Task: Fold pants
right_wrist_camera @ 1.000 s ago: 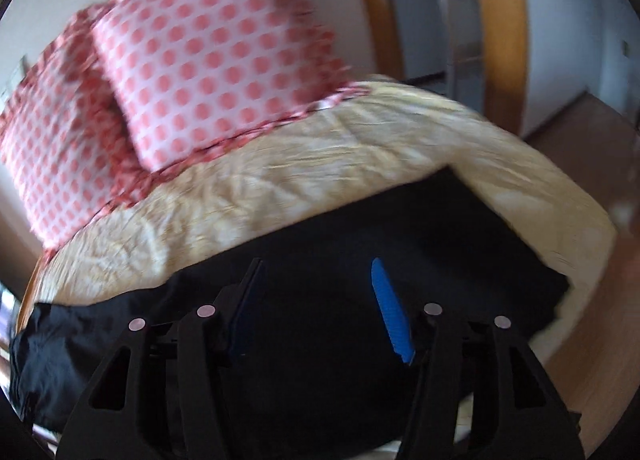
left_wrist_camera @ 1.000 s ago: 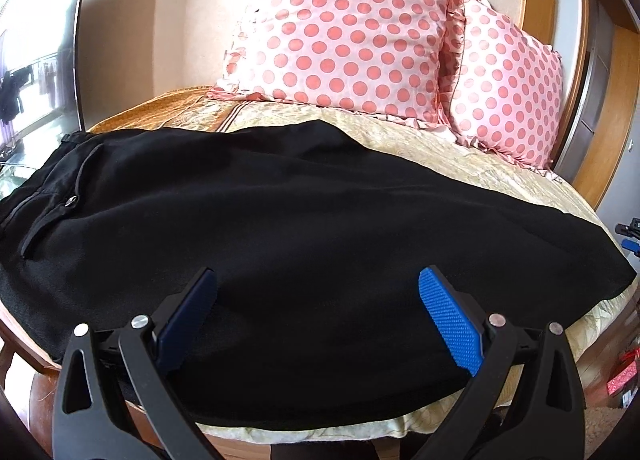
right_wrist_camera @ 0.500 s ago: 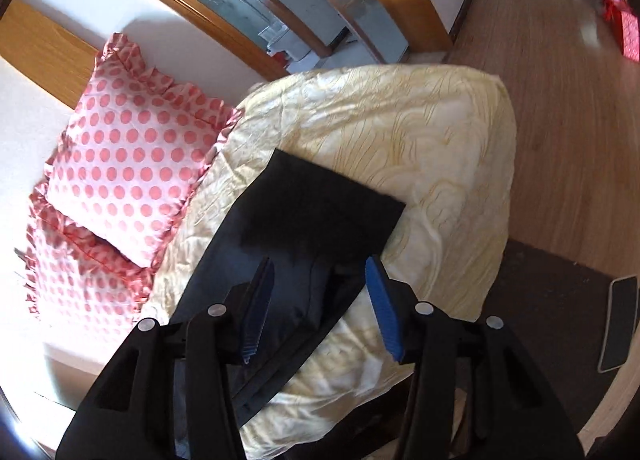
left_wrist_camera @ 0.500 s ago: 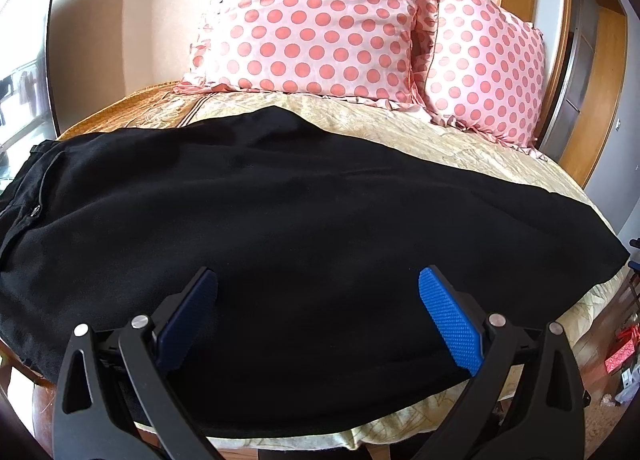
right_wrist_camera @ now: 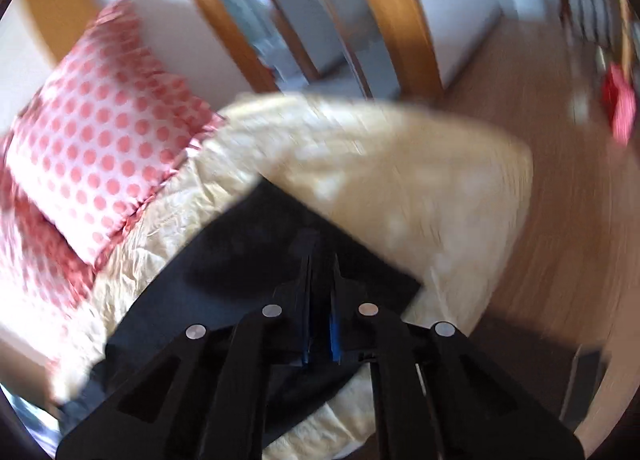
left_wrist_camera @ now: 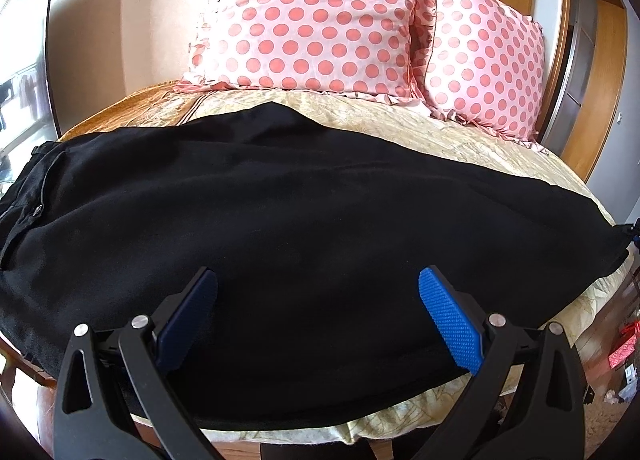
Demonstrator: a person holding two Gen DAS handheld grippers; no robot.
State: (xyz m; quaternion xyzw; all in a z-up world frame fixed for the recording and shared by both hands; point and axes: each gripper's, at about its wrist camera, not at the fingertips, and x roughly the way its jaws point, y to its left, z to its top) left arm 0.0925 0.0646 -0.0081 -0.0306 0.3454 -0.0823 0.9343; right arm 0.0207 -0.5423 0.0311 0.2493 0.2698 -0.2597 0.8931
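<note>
Nearest us in the left wrist view, our left gripper (left_wrist_camera: 318, 292) hangs just above the near part of the black pants (left_wrist_camera: 304, 211), jaws spread wide, nothing between the blue pads, no contact we can make out. The pants lie flat across the bed (left_wrist_camera: 432, 135), waistband and zipper at the far left edge, the leg end running off to the right near the bed's corner.

In the right wrist view, blurred, our right gripper (right_wrist_camera: 320, 280) sits at the leg end of the pants (right_wrist_camera: 224, 284). Its jaws have just been closing and now stand nearly together, w/ only a thin slit left. Dark cloth lies right at the tips and seems pinched between the pads, but w/ the blur and black on black we can't be sure how much fabric is caught.

Farther off: cream bedspread, then two pink polka-dot pillows (left_wrist_camera: 316, 15) against the headboard; wood floor (right_wrist_camera: 540, 99) beyond the bed's right side.

Step in hand, as we judge it: first grasp at the hem, folding not yet begun. Next move prob. calls for lifting the leg end clear and carrying it toward the waistband, left gripper pinning or taking the near edge so the cloth doesn't drag.
</note>
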